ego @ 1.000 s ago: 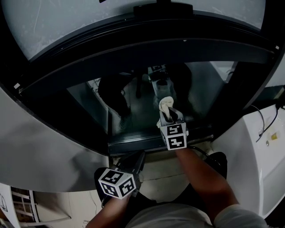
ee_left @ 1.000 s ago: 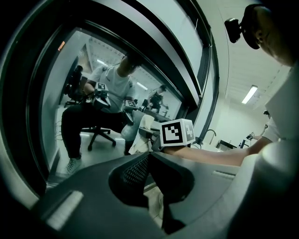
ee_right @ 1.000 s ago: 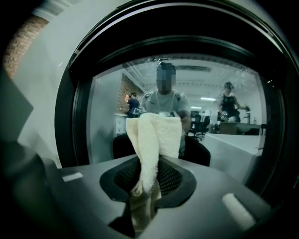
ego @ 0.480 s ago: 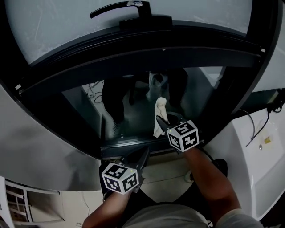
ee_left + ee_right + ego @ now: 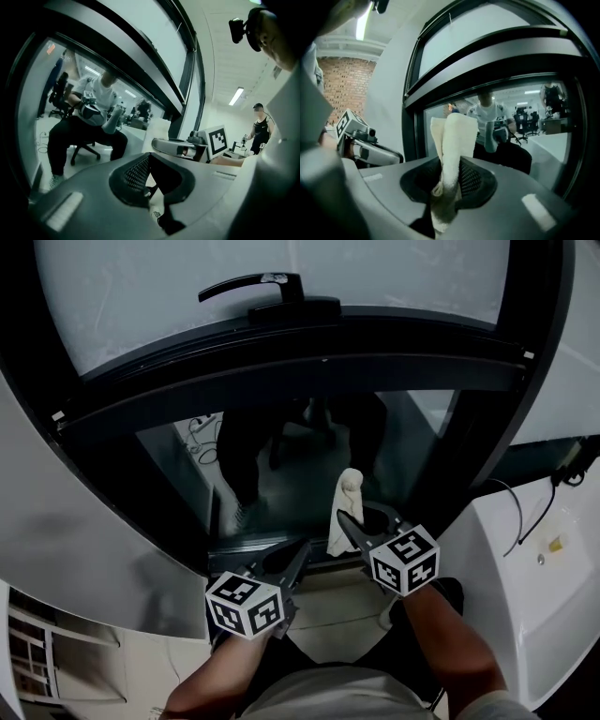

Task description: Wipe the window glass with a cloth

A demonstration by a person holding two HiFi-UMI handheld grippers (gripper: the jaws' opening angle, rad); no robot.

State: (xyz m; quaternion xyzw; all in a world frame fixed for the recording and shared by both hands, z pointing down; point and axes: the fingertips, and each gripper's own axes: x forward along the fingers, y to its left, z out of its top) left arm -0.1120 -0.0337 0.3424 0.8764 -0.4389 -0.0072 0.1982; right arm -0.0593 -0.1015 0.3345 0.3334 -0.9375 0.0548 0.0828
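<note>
Cloth (image 5: 452,140) in right gripper (image 5: 449,187), fingers (image 5: 474,179) closed

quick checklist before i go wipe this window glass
1. Cloth clamped in the right gripper: ok, jaws shut on it.
2. Enough cloth past the jaws to wipe with: ok, it stands well above them.
3. Cloth touching the glass: cannot tell, it only looks close.
4. Left gripper out of the way: ok, shut, empty, held low beside the right one.
5. Dirt left on the glass: cannot tell, reflections cover it.
</note>
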